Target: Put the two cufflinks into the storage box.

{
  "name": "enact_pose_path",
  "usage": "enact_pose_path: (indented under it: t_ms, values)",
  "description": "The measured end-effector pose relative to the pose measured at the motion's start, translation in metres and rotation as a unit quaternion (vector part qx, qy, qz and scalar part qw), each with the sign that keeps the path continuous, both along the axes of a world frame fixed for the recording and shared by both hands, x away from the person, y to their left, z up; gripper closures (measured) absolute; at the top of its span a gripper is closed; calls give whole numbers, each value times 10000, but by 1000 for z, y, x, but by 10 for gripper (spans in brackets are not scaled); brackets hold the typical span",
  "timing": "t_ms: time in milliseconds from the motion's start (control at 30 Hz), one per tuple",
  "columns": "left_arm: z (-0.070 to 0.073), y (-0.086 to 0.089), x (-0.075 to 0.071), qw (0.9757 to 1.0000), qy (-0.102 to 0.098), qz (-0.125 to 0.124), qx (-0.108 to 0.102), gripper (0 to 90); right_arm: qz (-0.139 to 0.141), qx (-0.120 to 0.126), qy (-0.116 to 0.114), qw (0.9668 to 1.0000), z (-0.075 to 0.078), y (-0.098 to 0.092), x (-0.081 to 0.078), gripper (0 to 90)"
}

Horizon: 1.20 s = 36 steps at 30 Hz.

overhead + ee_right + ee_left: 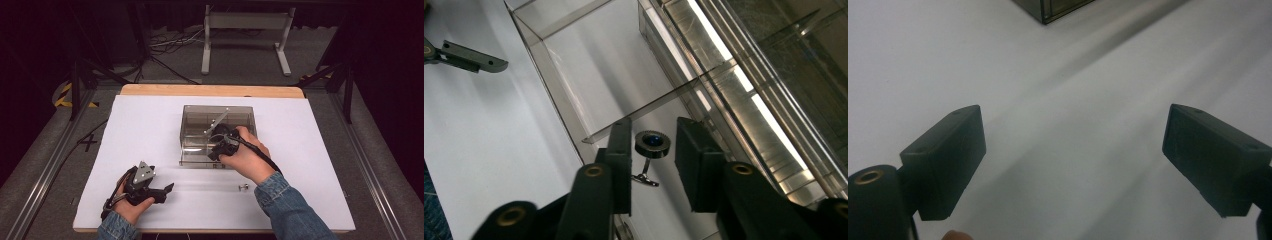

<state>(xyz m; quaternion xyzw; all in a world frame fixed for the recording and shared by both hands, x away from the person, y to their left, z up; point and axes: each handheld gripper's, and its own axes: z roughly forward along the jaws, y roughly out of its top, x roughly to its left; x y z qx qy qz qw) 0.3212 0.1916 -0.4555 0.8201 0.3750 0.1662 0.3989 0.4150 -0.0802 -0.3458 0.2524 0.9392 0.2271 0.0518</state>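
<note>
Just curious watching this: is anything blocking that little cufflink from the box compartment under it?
Nothing visible. The cufflink sits between the right gripper's parted jaws, just inside the clear box, over the compartment's bare floor.

The worktop point(150, 130) is showing plain white, with a pale wooden edge point(210, 90) running along its far side. The box point(192, 122) is looking smoky grey and see-through, its walls glinting. Inside it, the cufflink point(652, 145) is showing a silver ridged rim around a dark blue face. Both the left gripper point(169, 189) and the right gripper point(653, 160) are appearing matte black, with brass-coloured rivets. The sleeves point(287, 207) are showing faded blue denim.
</note>
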Motion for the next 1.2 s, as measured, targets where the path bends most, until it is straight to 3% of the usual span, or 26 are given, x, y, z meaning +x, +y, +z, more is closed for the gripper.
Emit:
enact_pose_path:
  t_ms: [500,800,1200]
  values:
    - [0,0,0,10000,-16,-3,37,112,81,343,-313,9989,16,-9,-11,698]
    - [-1,-1,0,10000,7,-3,23,112,398,640,-513,9958,28,-21,-26,687]
    - [-1,-1,1,10000,14,14,29,112,506,880,-603,9930,38,-44,-44,684]
